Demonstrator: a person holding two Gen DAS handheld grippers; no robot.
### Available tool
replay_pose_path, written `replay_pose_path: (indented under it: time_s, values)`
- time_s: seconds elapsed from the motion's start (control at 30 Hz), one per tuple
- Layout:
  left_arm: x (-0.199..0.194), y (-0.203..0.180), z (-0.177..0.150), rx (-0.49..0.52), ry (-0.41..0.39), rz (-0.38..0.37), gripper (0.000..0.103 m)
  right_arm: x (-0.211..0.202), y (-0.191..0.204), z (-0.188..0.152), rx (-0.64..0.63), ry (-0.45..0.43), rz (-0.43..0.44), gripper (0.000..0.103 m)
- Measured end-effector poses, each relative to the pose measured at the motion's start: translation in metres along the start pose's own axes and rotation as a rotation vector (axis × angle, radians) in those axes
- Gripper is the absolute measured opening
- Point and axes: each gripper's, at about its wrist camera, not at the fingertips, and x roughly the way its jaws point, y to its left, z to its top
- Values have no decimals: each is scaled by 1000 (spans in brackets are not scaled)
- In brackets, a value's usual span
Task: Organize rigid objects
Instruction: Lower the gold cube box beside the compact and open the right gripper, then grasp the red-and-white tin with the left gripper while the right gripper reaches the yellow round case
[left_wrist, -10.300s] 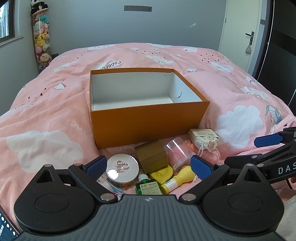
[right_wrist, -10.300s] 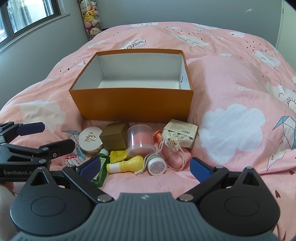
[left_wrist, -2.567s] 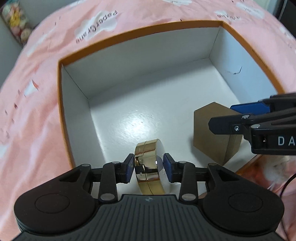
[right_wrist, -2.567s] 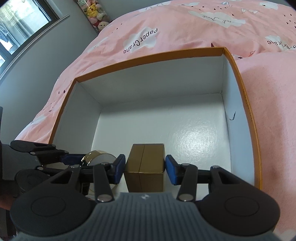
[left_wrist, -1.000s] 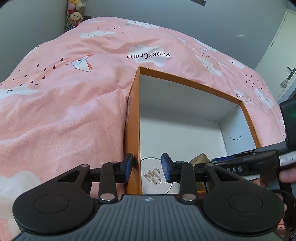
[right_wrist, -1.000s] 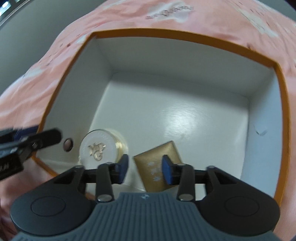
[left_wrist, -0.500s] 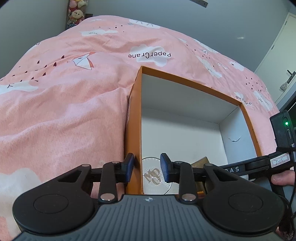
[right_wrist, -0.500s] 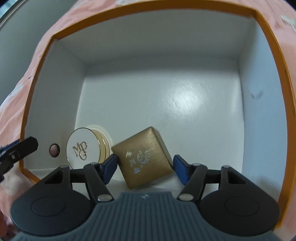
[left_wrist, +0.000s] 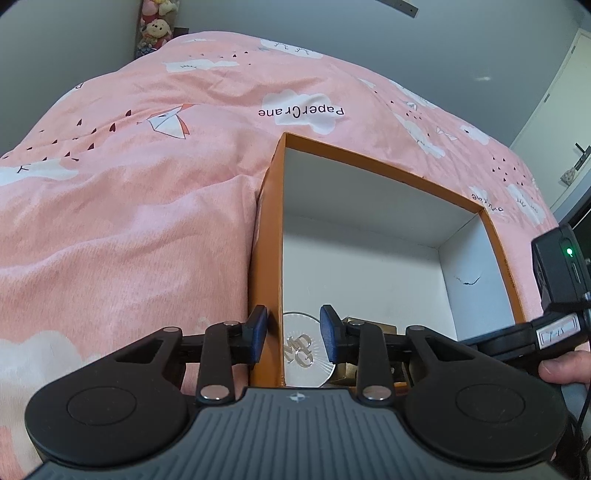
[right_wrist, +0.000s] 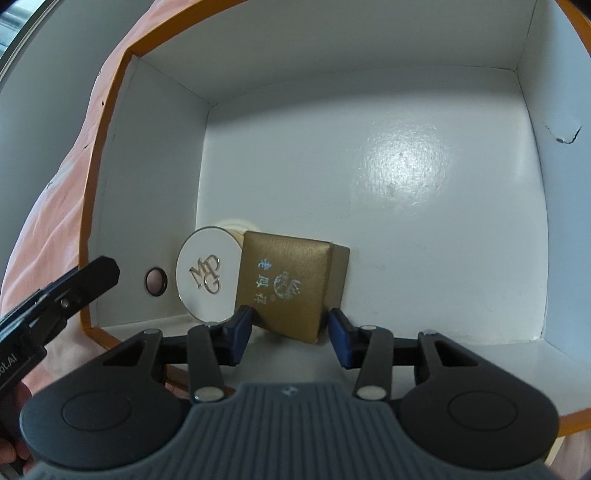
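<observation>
Hovering over the orange box (right_wrist: 94, 206), the right gripper (right_wrist: 290, 326) spreads wide around the gold case (right_wrist: 291, 284), not gripping. Beside it, touching, leans the round compact (right_wrist: 207, 275), near-left corner. The left gripper (left_wrist: 293, 334) gapes empty, straddling the box's left wall.

- One open orange cardboard box with a white inside (right_wrist: 424, 155), ahead of and below the right claw (right_wrist: 290, 334).
- One round white compact with gold "MG" lettering (right_wrist: 207, 275), inside the box, ahead of the right claw's left finger.
- One square gold gift box with printed characters (right_wrist: 286, 282), just ahead of the right claw, touching the compact.
- One pink bedspread printed with white clouds (left_wrist: 129, 206), left of and beyond the left claw (left_wrist: 293, 334).
- Two claws counted: left and right, each with its fingers apart and nothing between them.
</observation>
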Motion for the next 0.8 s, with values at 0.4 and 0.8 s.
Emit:
replay_pose_path:
  time_s: [0.4,0.8]
  values:
    - [-56,-25,-17,41,-276,83,41,-70,22,-50,-203,-329,-138,66]
    - [-84,-60,-58,171,-290,50,49,-106,36,-121,-279,-561,-297,82]
